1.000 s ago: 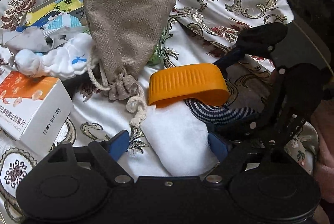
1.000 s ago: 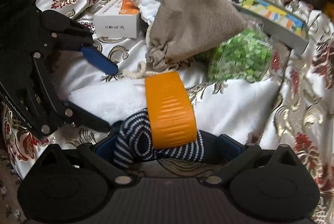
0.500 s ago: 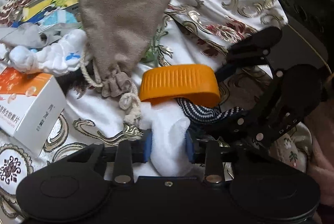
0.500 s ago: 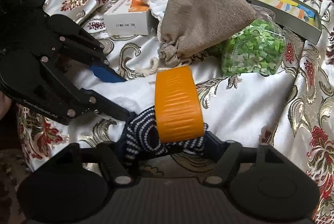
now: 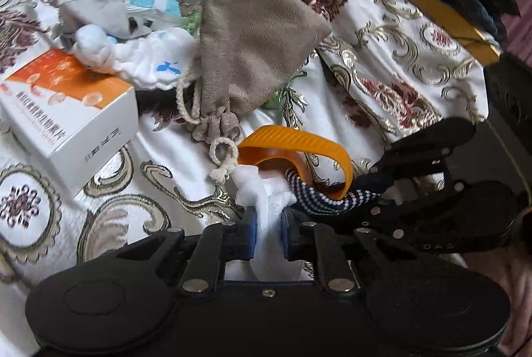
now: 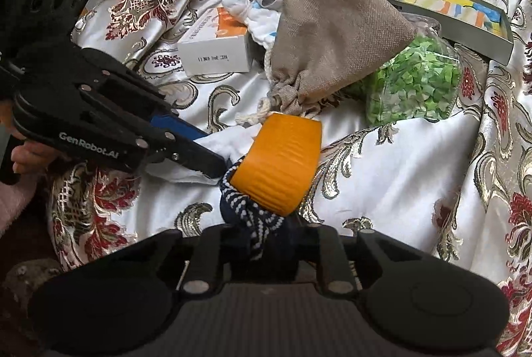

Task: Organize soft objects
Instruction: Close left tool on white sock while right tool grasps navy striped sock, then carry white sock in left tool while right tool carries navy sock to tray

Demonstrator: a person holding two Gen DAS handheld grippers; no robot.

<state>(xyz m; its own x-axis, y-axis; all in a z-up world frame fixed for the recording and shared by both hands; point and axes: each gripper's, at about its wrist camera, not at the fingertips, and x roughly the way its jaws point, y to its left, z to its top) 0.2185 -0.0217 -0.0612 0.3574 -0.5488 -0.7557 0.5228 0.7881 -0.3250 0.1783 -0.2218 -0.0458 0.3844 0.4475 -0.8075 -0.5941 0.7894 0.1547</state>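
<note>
Two soft things are pinched now: my left gripper (image 5: 268, 232) has just clamped its blue pads onto the white cloth (image 5: 262, 190), and my right gripper (image 6: 262, 245) has just closed on the navy dotted fabric (image 6: 247, 210). Both sit low at six o'clock in their wrist views, with the orange band (image 6: 279, 162) looped around them. I judge I can now pull them apart. At twelve o'clock lies the beige drawstring pouch (image 5: 252, 48); at nine, in the left view, the orange-and-white box (image 5: 69, 111) on the brocade cover (image 5: 415, 64).
</note>
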